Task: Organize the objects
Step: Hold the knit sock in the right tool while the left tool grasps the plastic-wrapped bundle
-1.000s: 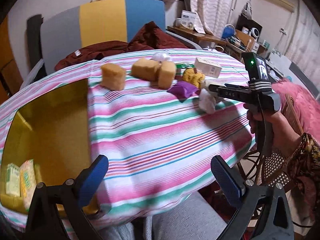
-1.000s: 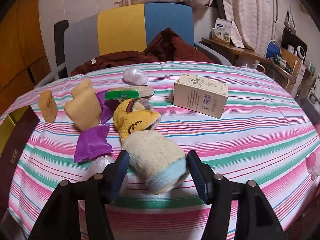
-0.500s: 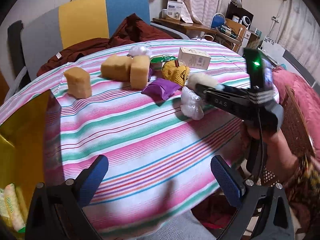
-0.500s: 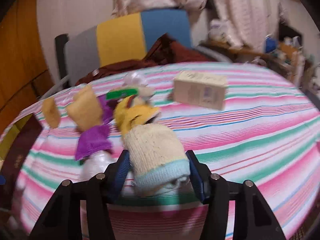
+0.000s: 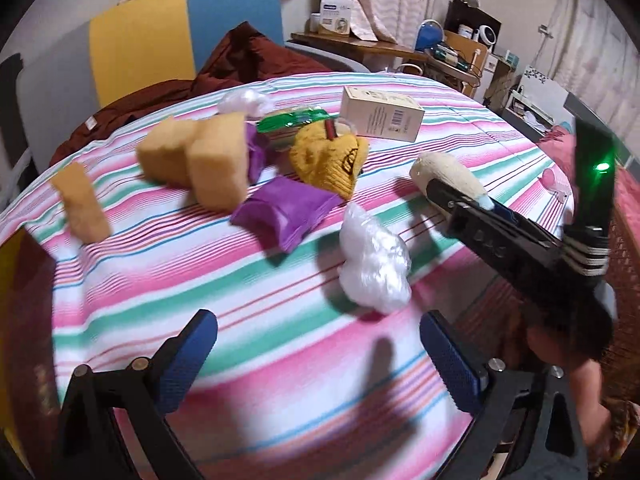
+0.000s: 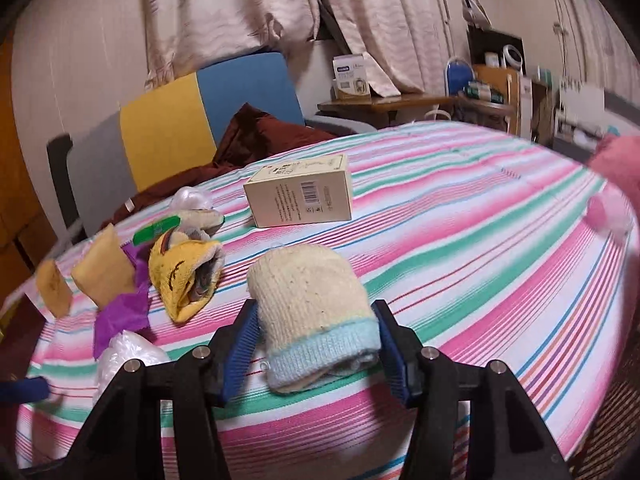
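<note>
Striped cloth in pink, green and white covers the counter [image 6: 480,240], on which the clutter is spread. A carton [image 6: 300,196] is taken as the landmark: the sponges [image 5: 200,160] lie well to its left, a purple pouch [image 5: 284,212] and a white bag [image 5: 372,268] in front of it, a yellow knit [image 6: 184,272] just in front and left.

A cream sock roll [image 6: 312,312] with a pale blue cuff is held in front of the carton, well apart from it, and seems lifted clear of the cloth. The right tongs [image 6: 316,352] are clamped on the roll at its cuff end, one blue pad on each side. The left tongs [image 5: 320,364] are spread apart and empty, nearer than the white bag.

The step in hand is judged to be carrying the roll away for sorting. The squeeze should be kept steady, since soft knit gives and could slip; the roll should be raised clear before any sideways travel, so the white bag and yellow knit are not dragged. The blur suggests quick motion; a slower carry would be safer.
</note>
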`<state>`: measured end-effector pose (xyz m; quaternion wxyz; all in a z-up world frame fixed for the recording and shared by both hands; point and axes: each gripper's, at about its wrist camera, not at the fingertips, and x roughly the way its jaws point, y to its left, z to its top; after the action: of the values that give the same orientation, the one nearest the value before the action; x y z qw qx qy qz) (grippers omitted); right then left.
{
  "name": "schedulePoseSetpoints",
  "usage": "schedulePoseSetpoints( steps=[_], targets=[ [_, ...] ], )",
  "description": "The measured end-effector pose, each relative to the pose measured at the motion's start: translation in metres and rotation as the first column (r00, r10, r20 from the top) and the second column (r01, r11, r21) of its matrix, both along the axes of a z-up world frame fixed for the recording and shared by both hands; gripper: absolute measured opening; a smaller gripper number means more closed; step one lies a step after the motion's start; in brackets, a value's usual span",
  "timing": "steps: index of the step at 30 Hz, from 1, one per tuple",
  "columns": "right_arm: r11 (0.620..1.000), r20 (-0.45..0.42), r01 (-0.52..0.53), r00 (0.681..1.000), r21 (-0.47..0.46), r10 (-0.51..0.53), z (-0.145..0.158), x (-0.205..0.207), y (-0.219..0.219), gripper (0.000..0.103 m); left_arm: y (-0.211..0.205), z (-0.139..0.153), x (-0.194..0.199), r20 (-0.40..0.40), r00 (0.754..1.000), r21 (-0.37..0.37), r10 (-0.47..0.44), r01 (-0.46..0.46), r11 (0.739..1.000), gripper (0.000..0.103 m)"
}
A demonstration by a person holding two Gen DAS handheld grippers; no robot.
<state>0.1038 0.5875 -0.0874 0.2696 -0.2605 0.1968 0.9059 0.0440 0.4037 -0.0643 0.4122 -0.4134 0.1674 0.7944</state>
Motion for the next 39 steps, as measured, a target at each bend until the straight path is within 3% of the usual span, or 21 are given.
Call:
schedulePoseSetpoints(
  steps=[12,17,23,28,31,33,34,35,37,39],
  targets=[
    [1.000,-0.008,-0.015,1.000,-0.017,0.015,-0.003,-0.001,0.000,0.057,0.026,-0.018,-0.008,-0.105,0.994,0.014,-0.026,0.028,1.000,0.080],
    [1.000,0.003,-0.013,1.000,-0.001,0.013,-0.003,-0.003,-0.003,0.057,0.021,-0.015,-0.004,-0.133,0.990,0.034,-0.038,0.043,0.999,0.040],
    [1.000,0.016,-0.009,1.000,0.014,0.009,-0.003,-0.004,-0.005,0.057,0.015,-0.013,-0.001,-0.130,0.991,0.038,-0.023,0.029,0.999,0.020],
    [1.000,0.024,-0.008,1.000,0.023,0.008,-0.003,-0.004,-0.005,0.057,0.007,-0.012,0.001,-0.116,0.993,0.038,-0.011,0.015,0.999,0.011],
    [1.000,0.027,-0.007,1.000,0.027,0.007,-0.003,-0.004,-0.006,0.057,0.004,-0.011,0.000,-0.102,0.995,0.045,0.007,-0.003,0.999,0.011],
    [0.999,0.030,-0.006,1.000,0.031,0.006,-0.003,-0.004,-0.007,0.057,0.005,-0.011,0.001,-0.096,0.995,0.046,0.003,0.002,0.999,0.018],
    [0.999,0.031,-0.006,1.000,0.032,0.005,-0.003,-0.004,-0.008,0.057,0.005,-0.010,0.002,-0.096,0.995,0.047,-0.003,0.007,0.999,0.037],
    [0.999,0.031,-0.006,1.000,0.032,0.005,-0.003,-0.004,-0.008,0.057,0.006,-0.009,0.003,-0.101,0.995,0.049,-0.005,0.011,0.999,0.063],
    [1.000,0.029,-0.006,1.000,0.030,0.006,-0.003,-0.004,-0.008,0.057,0.006,-0.002,0.007,-0.141,0.990,0.079,0.006,0.005,0.997,0.089],
    [1.000,0.025,-0.007,1.000,0.026,0.006,-0.003,-0.003,-0.008,0.057,0.009,0.005,0.010,-0.170,0.986,0.111,0.003,0.016,0.994,0.095]
  ],
)
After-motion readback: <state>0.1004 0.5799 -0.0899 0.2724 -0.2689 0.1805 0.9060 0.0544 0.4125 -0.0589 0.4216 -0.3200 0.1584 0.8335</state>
